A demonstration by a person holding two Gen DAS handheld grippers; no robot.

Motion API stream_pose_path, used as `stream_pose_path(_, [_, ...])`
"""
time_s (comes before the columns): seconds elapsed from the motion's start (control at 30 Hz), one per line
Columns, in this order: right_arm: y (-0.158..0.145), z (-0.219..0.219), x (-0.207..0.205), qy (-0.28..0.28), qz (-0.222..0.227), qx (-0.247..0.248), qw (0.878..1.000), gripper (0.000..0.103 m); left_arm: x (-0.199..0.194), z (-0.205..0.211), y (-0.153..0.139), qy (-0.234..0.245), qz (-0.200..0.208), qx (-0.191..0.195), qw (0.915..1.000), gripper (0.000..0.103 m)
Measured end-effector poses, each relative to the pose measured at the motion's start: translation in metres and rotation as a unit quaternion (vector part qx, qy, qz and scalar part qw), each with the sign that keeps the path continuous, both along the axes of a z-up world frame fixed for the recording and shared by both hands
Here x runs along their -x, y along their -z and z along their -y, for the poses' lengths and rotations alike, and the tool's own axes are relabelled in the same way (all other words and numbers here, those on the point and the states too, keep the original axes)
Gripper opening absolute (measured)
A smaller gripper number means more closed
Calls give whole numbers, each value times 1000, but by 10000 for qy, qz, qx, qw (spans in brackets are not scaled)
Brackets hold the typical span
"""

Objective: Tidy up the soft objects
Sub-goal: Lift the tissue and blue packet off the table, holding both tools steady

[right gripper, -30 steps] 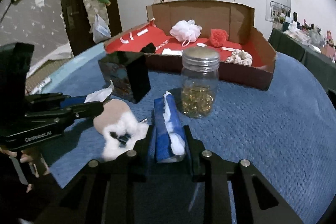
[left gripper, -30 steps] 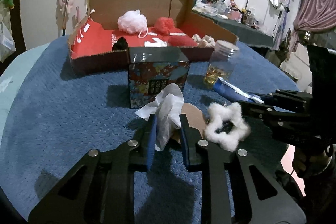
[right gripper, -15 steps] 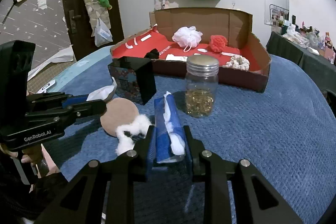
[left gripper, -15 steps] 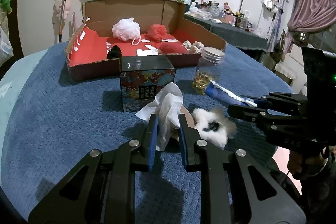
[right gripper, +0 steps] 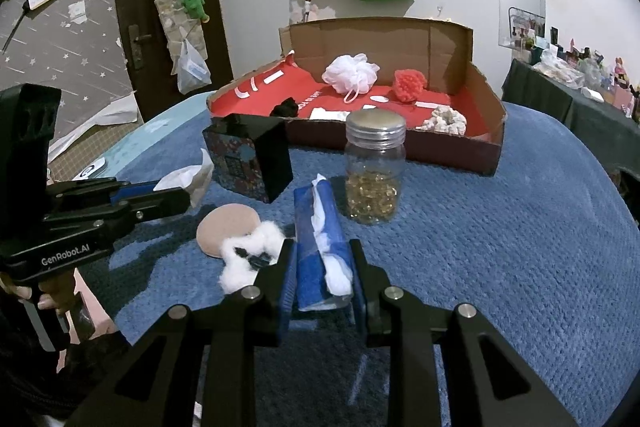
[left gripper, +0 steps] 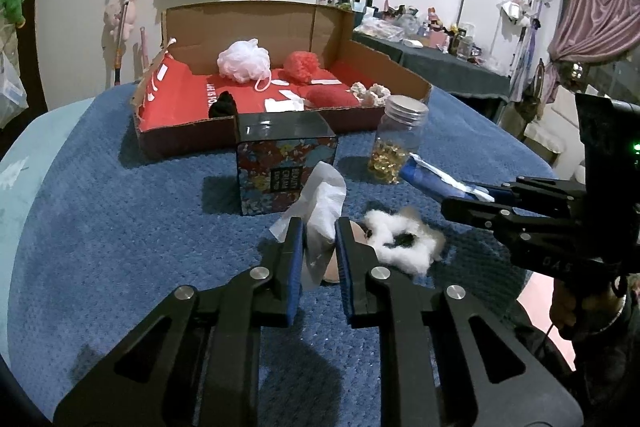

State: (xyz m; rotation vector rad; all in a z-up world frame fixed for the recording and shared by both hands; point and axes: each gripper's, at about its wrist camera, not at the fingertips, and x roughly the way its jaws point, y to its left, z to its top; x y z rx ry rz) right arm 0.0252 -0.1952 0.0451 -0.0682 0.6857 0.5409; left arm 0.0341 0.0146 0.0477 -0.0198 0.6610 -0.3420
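Left wrist view is showing the left gripper point(left gripper: 319, 247) pinching a white tissue point(left gripper: 322, 203) above the blue cloth point(left gripper: 120, 227). The right gripper point(right gripper: 322, 259) is squeezing a blue tissue pack point(right gripper: 320, 239). Just beside them a white fluffy scrunchie point(right gripper: 250, 255) is lying, partly over a tan pad point(right gripper: 224, 223). Behind are standing a patterned box point(left gripper: 286, 167), a jar point(right gripper: 374, 171), and the cardboard box point(right gripper: 486, 107) holding puffs.
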Motion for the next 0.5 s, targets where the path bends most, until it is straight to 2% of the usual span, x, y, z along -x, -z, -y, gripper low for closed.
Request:
stream_pose_path(0.33, [4,6,-1,39,-78,-12,10000,27,0,-1,9,80,-152,96,9998,15])
stream_pose_path(0.5, [16,11,2,30,-250,23,9997,27,3,2,18,213,-182,268,9992,19])
